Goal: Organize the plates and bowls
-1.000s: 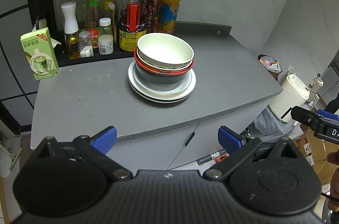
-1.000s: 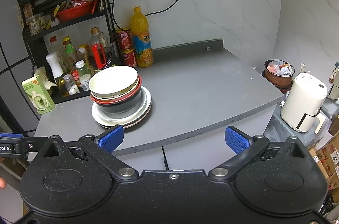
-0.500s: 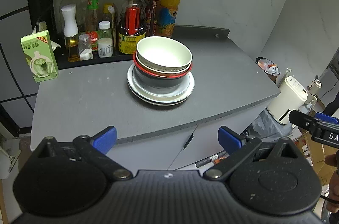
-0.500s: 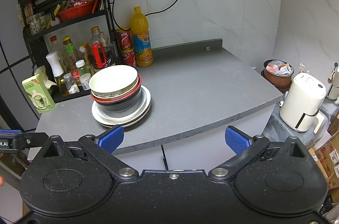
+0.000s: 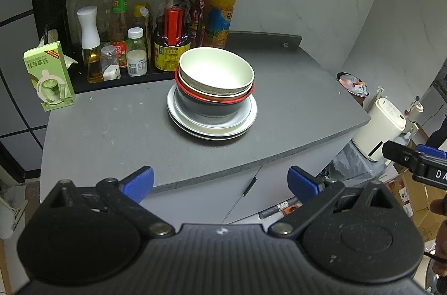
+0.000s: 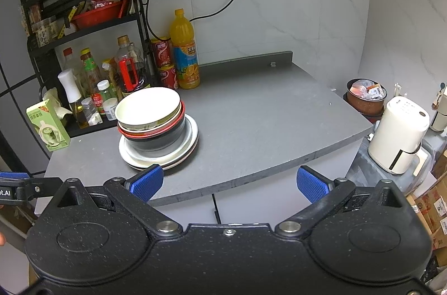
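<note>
In the left wrist view, the left gripper (image 5: 220,182) hung at the bottom of the frame with its blue pads spread wide and nothing between them, while the stack of bowls (image 5: 215,84) sat nested on the plates (image 5: 212,124) at the middle of the grey counter (image 5: 111,133), below the bottles (image 5: 123,38) at upper left. In the right wrist view, the right gripper (image 6: 229,183) was likewise spread and empty at the bottom, the same stack sitting left of centre, well apart from the white kettle (image 6: 399,135) at the right edge.

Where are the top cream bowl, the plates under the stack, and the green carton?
cream bowl (image 5: 216,71), left wrist view, inner wall
plates (image 5: 245,123), left wrist view, right rim
green carton (image 6: 47,124), right wrist view, front face
</note>
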Motion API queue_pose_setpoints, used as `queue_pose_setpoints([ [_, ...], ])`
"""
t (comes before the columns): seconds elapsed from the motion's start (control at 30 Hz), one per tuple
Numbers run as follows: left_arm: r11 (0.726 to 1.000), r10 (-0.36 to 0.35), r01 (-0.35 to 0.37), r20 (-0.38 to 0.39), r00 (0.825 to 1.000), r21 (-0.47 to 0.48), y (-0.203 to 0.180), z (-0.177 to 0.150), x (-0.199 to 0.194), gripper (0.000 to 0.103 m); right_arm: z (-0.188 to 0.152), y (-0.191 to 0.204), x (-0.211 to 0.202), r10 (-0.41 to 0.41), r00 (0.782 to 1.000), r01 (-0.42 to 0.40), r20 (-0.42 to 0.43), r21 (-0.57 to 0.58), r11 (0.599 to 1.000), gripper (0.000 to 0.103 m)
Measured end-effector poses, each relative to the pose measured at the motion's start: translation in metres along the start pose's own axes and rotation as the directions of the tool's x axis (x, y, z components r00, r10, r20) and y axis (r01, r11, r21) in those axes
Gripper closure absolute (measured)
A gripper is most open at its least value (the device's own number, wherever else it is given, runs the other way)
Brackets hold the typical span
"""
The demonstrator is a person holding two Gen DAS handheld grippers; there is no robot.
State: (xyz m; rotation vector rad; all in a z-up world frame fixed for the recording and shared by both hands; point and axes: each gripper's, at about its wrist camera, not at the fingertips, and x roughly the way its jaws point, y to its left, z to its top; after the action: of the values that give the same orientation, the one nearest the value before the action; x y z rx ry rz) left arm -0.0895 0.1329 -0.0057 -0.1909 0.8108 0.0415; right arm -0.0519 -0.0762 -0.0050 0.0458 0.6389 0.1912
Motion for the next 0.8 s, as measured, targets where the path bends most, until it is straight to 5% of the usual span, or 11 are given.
queue_pose_setpoints([
  [0.8,1.000,-0.008,0.008,-0.007,1.000,0.007,-0.0029,0.0063,0.0038,0.002,0.0067,-0.0013,0.0015,0.012,1.000,-0.012,0.004,0.027,1.000,0.000],
])
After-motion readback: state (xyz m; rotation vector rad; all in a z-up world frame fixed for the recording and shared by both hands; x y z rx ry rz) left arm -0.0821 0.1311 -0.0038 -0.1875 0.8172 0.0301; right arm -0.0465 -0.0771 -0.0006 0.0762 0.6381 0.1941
